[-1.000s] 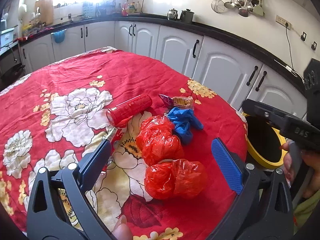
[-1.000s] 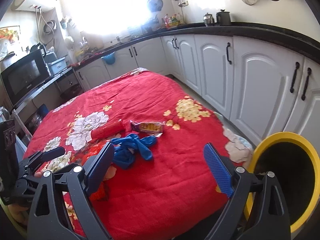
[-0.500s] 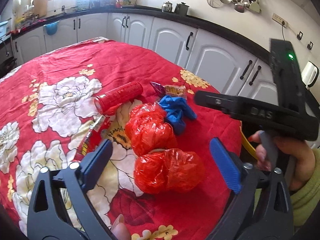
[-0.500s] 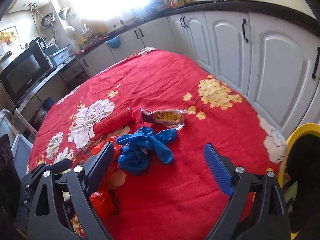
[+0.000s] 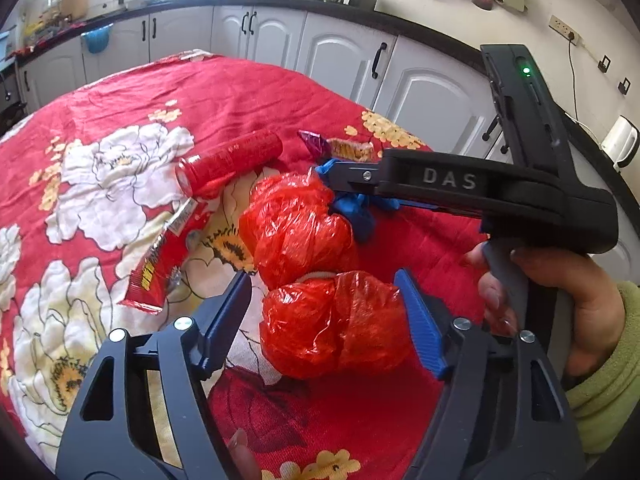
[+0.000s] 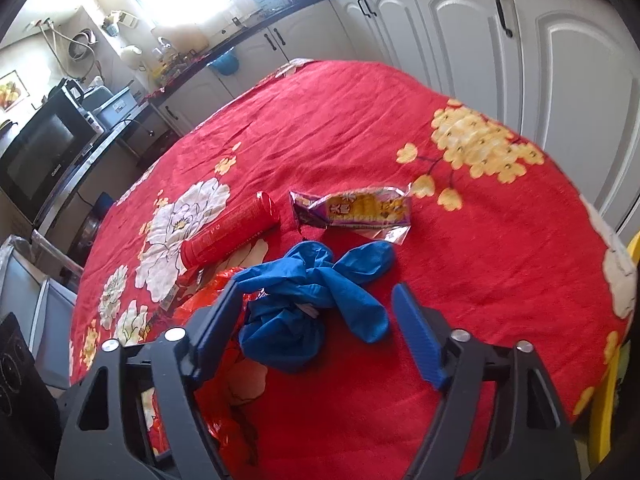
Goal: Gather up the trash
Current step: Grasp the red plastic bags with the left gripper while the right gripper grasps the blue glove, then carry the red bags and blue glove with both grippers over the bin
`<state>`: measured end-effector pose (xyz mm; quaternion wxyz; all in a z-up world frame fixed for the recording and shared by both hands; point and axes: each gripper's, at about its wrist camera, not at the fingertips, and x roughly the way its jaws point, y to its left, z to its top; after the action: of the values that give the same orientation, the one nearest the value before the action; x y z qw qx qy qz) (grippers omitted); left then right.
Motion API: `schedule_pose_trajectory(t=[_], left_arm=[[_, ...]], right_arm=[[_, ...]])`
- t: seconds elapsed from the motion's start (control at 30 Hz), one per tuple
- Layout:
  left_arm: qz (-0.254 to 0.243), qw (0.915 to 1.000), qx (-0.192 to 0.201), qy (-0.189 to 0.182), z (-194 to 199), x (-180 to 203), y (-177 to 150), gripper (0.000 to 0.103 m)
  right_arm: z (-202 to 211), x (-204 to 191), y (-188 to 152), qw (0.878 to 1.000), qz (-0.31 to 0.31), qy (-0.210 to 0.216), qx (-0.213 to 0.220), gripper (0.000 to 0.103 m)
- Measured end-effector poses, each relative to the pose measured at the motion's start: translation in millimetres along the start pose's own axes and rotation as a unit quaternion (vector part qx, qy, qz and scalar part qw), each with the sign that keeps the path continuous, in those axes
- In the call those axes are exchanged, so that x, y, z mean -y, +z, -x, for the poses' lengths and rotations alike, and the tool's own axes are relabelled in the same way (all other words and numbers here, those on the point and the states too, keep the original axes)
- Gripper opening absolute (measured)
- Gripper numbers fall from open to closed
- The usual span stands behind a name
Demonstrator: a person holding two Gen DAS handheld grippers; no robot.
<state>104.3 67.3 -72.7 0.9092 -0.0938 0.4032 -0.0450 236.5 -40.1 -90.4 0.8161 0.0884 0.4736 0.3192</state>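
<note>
Right now, seen along the left gripper (image 5: 326, 312), its two blue-padded fingers straddle the nearer red plastic bag (image 5: 334, 326) on the flowered red tablecloth (image 5: 224, 92). Its jaws have just been closing, with the bag between them; the right pad sits against the bag's side, while a narrow gap shows by the left pad, so the claw is still spread rather than pinching. A second red plastic bag (image 5: 296, 224) lies touching the first, just beyond it. Further back lie a red tube (image 5: 228, 162), a flat red wrapper (image 5: 160, 264) to the left, and a snack packet (image 5: 344, 150), partly hidden. The right gripper (image 5: 340, 174) reaches in from the right, held by a hand (image 5: 560, 292) in a green sleeve, its tips over the blue gloves (image 5: 360, 212).

From the right gripper's own view, the right gripper (image 6: 316, 312) hangs over the knotted blue gloves (image 6: 316, 292), which lie on the cloth between its fingers. These jaws have also just been closing; both pads stand clear of the gloves, so it is spread. Beyond sit the snack packet (image 6: 356, 210) and the red tube (image 6: 230, 234), well apart from the fingers. A yellow bin rim (image 6: 630, 264) shows at the right edge, beside the table.
</note>
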Motion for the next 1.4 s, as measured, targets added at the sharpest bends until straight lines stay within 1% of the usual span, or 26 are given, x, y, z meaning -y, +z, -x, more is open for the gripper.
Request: schedule_pose_trajectory(t=[0.07,0.1,0.17,0.2,0.27,0.33,0.47,0.6,0.77,1.07,1.23,1.4], left_arm=[[0.002,1.0,-0.004,-0.001,-2,-1,-1,0.06],[0.004,1.0,-0.006,-0.004,-3,-2,-2,0.058],[0.006,0.9999,-0.008,-0.006,-4,-2,-3,0.055],[0.006,0.9999,-0.009,-0.007,-5,-2,-4,0.054],[0.004,0.9999,-0.012,-0.008,-6,-1,-4,0.051],[0.004,0.9999,-0.013,-0.009,-7,0,-5,0.048],[0.002,0.9998,-0.015,-0.011,-8,-1,-5,0.038],[0.0,0.9998,-0.016,-0.01,-8,-1,-5,0.031],[0.001,1.0,-0.006,-0.005,-2,-1,-3,0.027],[0.0,0.9995,0.032,0.0,24,-2,9,0.027],[-0.013,0.9989,0.045,0.001,32,7,12,0.027],[-0.028,0.9981,0.055,-0.001,38,21,15,0.027]], right_arm=[[-1,3,-2,1.0,-0.001,-0.001,0.004,0.059],[0,5,-3,1.0,-0.001,-0.001,0.005,0.057],[2,8,-3,1.0,-0.003,0.002,0.006,0.045],[3,11,-5,1.0,-0.005,0.005,0.006,0.042],[4,14,-6,1.0,-0.006,0.008,0.006,0.033],[6,17,-9,1.0,-0.009,0.013,0.008,0.028],[12,22,-15,1.0,-0.011,0.018,0.013,0.02],[19,27,-22,0.999,-0.018,0.019,0.018,0.018],[30,33,-31,0.999,-0.019,0.011,0.029,0.017],[55,42,-44,0.998,-0.019,-0.009,0.052,0.016],[67,49,-50,0.998,-0.02,-0.015,0.058,0.016],[84,50,-54,0.997,-0.013,-0.022,0.073,0.016]])
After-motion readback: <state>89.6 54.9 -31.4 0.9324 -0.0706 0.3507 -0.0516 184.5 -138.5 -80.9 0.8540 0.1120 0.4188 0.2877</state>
